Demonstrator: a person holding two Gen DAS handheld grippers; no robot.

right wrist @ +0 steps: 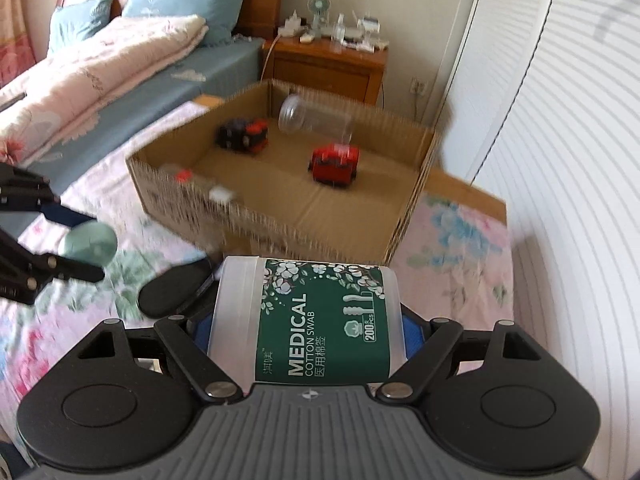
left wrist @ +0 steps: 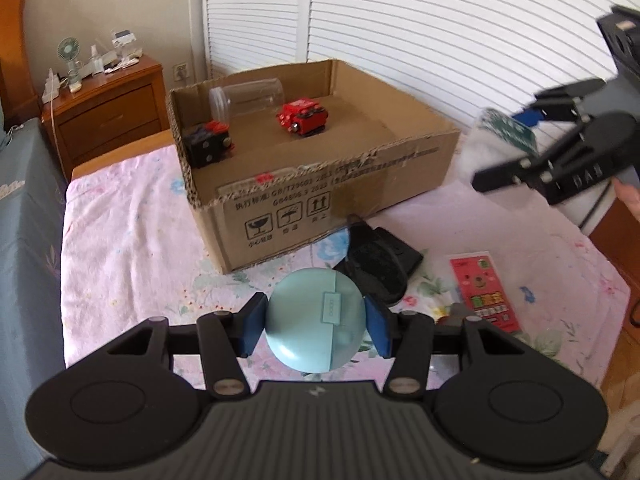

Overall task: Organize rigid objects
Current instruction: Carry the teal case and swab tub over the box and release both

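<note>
My left gripper [left wrist: 316,320] is shut on a round light-blue case [left wrist: 316,318] and holds it above the bed, in front of the cardboard box [left wrist: 320,188]. My right gripper [right wrist: 308,332] is shut on a cotton swab container [right wrist: 308,320] with a green label, held just before the box [right wrist: 280,220]. In the box lie a red toy block [left wrist: 303,117], a black-and-red toy block [left wrist: 210,140] and a clear plastic jar [left wrist: 246,98] on its side. The right gripper also shows in the left wrist view [left wrist: 532,140], and the left gripper in the right wrist view [right wrist: 86,246].
A black flat object [left wrist: 378,264] and a red card packet [left wrist: 484,294] lie on the floral sheet [left wrist: 128,240] near the box. A wooden nightstand [left wrist: 108,108] with a small fan stands at the back left. White louvred doors [left wrist: 420,20] are behind the box.
</note>
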